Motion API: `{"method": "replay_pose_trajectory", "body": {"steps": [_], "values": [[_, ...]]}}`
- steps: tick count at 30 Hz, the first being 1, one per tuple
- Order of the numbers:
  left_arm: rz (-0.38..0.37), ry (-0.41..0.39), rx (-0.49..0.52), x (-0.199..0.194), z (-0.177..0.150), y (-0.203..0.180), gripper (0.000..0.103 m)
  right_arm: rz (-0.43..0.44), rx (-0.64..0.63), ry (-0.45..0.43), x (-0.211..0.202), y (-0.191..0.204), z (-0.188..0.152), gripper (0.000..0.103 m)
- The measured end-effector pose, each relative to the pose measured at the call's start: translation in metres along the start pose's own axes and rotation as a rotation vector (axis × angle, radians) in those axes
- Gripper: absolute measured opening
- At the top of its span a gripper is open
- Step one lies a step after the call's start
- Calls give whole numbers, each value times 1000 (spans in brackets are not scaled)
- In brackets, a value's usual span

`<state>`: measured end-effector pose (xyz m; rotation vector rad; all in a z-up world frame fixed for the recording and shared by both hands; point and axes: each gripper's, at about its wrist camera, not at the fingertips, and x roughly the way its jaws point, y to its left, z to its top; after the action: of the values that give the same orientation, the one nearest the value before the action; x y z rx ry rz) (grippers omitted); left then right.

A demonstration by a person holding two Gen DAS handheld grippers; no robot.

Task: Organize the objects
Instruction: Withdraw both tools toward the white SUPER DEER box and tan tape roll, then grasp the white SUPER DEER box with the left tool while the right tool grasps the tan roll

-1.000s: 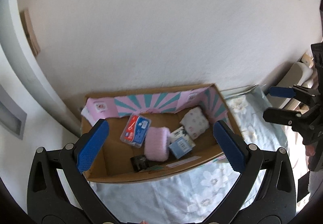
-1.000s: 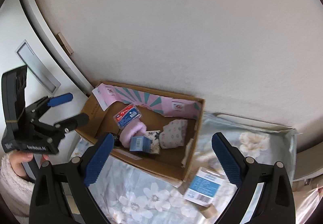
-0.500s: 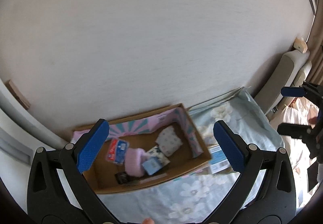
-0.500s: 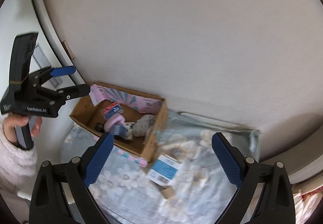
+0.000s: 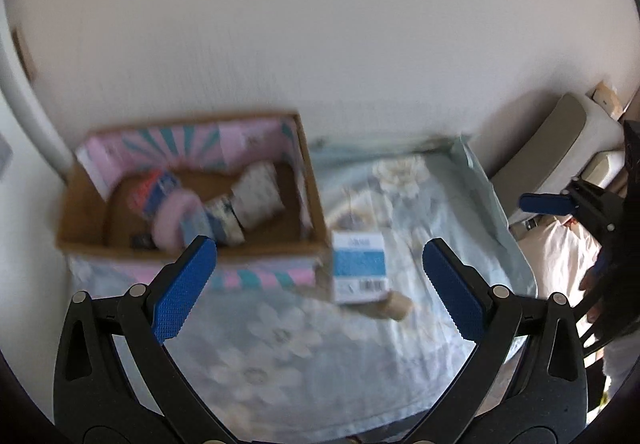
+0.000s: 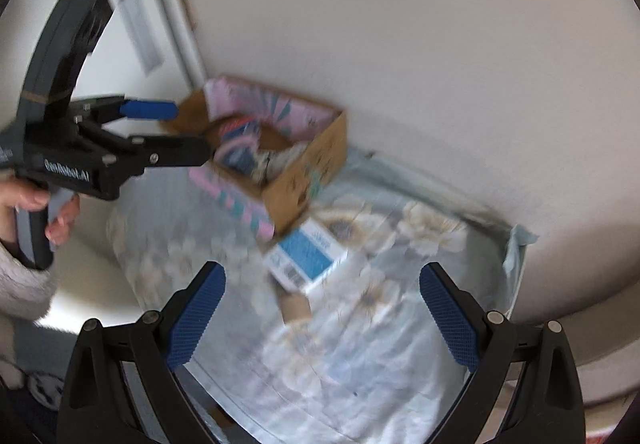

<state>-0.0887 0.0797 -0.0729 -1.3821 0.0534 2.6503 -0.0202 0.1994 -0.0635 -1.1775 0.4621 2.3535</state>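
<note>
The left claw (image 5: 318,286) hung spread wide and empty; the cardboard box (image 5: 192,244) sat far left against the wall, the blue carton (image 5: 360,270) just beside its right corner on the floral cloth (image 5: 280,344). The right claw (image 6: 322,318) gaped empty too.

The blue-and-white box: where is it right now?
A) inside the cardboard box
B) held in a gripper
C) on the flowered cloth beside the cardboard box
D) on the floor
C: the blue-and-white box lies on the flowered cloth, just outside the cardboard box; both grippers are open and empty.
</note>
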Motion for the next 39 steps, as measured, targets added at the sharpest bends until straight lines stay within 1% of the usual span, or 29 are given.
{"method": "replay_pose_trajectory", "body": {"steps": [2,6,10,11,12,16,18,23,25,29,32,34,35,36,37,39], "values": [[-2,30,-27,16,-18,-6,103,29,-36,17,13,2,-16,97],[-7,69,-58,49,-41,-17,102,68,-75,54,37,4,-47,97],[-6,108,-78,87,-55,-29,98,89,-87,48,62,6,-68,96],[-11,117,-85,95,-57,-30,97,101,-88,41,68,6,-72,95],[-10,130,-97,106,-60,-32,97,108,-93,36,74,7,-75,91],[-10,155,-138,132,-69,-33,94,97,-139,37,100,12,-83,80],[-12,160,-155,140,-69,-29,93,103,-152,41,108,14,-84,75],[-8,162,-172,156,-67,-20,93,117,-170,33,126,17,-86,71],[-12,165,-178,162,-65,-17,91,120,-171,38,132,18,-86,65],[-16,160,-184,165,-63,-15,88,108,-164,35,142,18,-83,62],[-6,150,-174,165,-62,-16,76,114,-153,27,143,17,-79,54],[-5,148,-164,165,-61,-17,71,119,-151,19,144,17,-77,45],[-10,147,-161,165,-61,-18,69,118,-154,16,144,18,-77,42],[-9,148,-158,166,-60,-18,69,118,-157,15,144,18,-76,34],[-10,146,-155,165,-60,-18,69,120,-157,17,145,19,-75,31],[-14,142,-153,164,-61,-16,69,118,-157,11,145,19,-75,31]]}}
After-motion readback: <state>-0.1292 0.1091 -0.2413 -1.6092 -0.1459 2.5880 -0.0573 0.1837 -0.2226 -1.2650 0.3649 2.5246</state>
